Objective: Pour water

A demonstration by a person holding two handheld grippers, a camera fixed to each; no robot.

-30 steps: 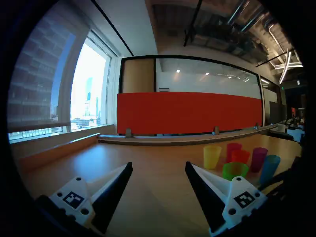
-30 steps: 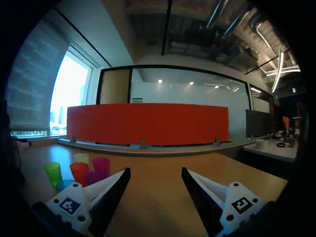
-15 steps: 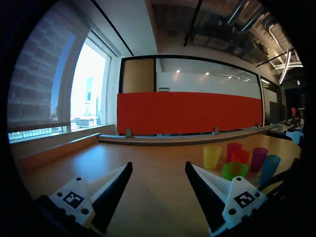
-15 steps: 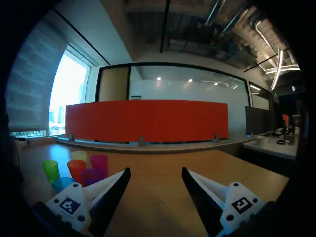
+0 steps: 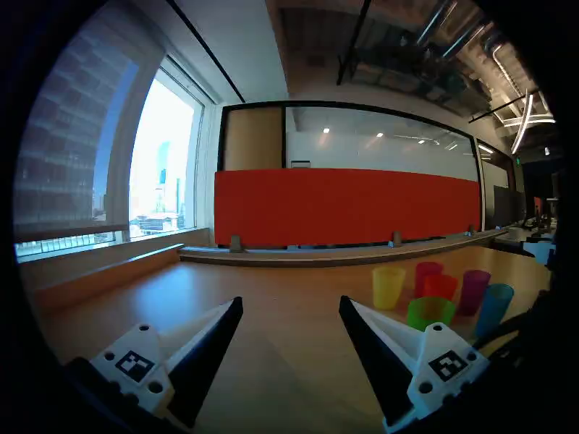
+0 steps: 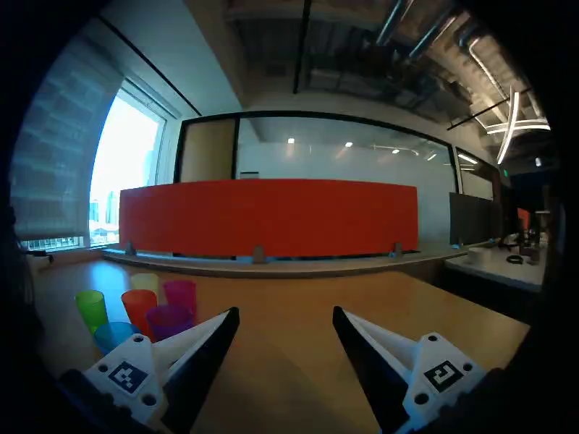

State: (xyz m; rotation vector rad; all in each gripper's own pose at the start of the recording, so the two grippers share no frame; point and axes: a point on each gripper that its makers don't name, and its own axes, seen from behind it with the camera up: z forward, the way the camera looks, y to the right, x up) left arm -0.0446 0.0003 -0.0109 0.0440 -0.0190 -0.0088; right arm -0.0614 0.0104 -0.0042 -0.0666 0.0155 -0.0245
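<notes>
Two grippers are working over one wooden counter (image 5: 289,376). The left gripper (image 5: 289,299) is holding its jaws spread, gripping nothing; the right gripper (image 6: 285,309) is doing likewise.

Six cups are standing clustered on the counter, at 4 o'clock in the left gripper view:
- yellow cup (image 5: 388,287)
- pink cup (image 5: 425,270)
- orange cup (image 5: 441,285)
- purple cup (image 5: 475,289)
- blue cup (image 5: 495,307)
- green cup (image 5: 430,312)

In the right gripper view the cluster is sitting at 8 o'clock, with a finger partly hiding the blue cup. Cup contents are proving impossible to make out. One red partition (image 5: 347,206) is running along the far edge.
</notes>
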